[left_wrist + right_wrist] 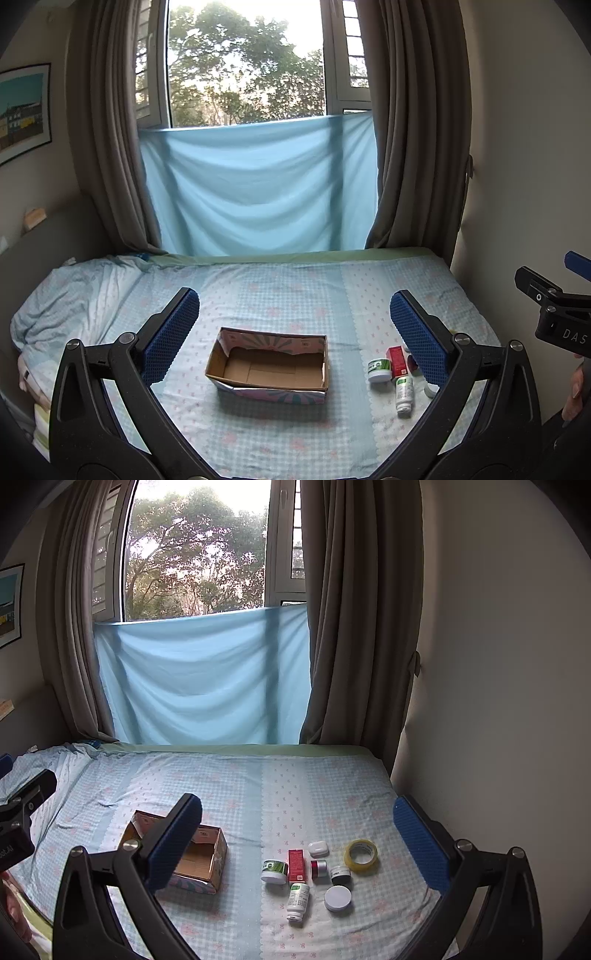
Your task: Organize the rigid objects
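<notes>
An open-topped cardboard box (267, 363) with a patterned outside is seen on the blue-checked bedsheet (295, 288), nothing inside it. Just to its right a cluster is laid out — a green-labelled white jar (274, 871), a red carton (296, 865), a white pill bottle (297, 901), a roll of yellowish tape (361, 855). Both the left gripper (295, 339) and the right gripper (303, 843) are held spread wide above the bed, gripping nothing.

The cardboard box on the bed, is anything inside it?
Nothing shows inside the cardboard box: the left wrist view sees only bare brown floor. Its near wall hides a strip along the near inside edge.
</notes>
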### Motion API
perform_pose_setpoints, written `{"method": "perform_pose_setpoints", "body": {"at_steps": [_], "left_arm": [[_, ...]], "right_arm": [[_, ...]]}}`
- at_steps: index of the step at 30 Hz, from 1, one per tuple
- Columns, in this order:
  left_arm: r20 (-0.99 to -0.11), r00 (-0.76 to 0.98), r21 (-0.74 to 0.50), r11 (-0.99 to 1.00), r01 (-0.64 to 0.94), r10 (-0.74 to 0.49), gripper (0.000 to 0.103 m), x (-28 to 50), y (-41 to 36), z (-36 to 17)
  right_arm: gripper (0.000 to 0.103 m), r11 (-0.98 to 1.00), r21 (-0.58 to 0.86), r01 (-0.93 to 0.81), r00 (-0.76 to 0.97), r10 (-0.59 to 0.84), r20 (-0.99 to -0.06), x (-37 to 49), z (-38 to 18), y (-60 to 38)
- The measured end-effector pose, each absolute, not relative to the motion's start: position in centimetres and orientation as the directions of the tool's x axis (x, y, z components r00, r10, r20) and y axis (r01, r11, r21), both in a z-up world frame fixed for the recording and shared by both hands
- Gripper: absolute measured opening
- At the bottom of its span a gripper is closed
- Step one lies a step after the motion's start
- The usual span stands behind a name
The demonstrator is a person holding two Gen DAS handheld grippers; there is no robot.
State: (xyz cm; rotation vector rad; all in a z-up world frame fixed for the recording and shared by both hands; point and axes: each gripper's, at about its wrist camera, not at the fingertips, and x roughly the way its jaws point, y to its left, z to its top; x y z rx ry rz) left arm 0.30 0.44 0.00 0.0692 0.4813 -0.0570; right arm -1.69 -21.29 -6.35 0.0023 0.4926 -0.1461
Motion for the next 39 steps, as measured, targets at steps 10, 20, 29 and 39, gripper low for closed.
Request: {"method": "perform_pose_setpoints", "body": {"at_steps": [10, 20, 29, 39], "left_arm": [[-0.46, 0.887, 0.047, 0.996, 0.069, -0.04, 0.103, 0.22, 0.77, -0.04], [-0.459, 0.888, 0.044, 0.997, 0.066, -0.039, 0.103, 0.1, 0.88, 0.02], [-0.462, 0.886, 0.037, 0.997, 0.073, -0.048, 0.103, 0.04, 0.79, 0.03], [-0.455, 0.89, 0.04, 0.997, 0.066, -0.041, 0.103, 0.07, 0.8, -0.05]], "right_arm": [[0.103, 0.99, -0.033, 0.14, 0.871, -0.139, -0.471, -1.74, -6.36, -21.19], [0.103, 0.99, -0.033, 0.141, 0.872, -0.14, -0.47, -1.69, -6.41, -21.1], [0.103, 0.989, -0.033, 0.144, 0.872, -0.143, -0.469, -1.59, -6.52, -20.83], [0.103, 0.99, -0.021, 0.142, 0.878, -0.136, -0.459, -1.6, -6.53, -20.36]]}}
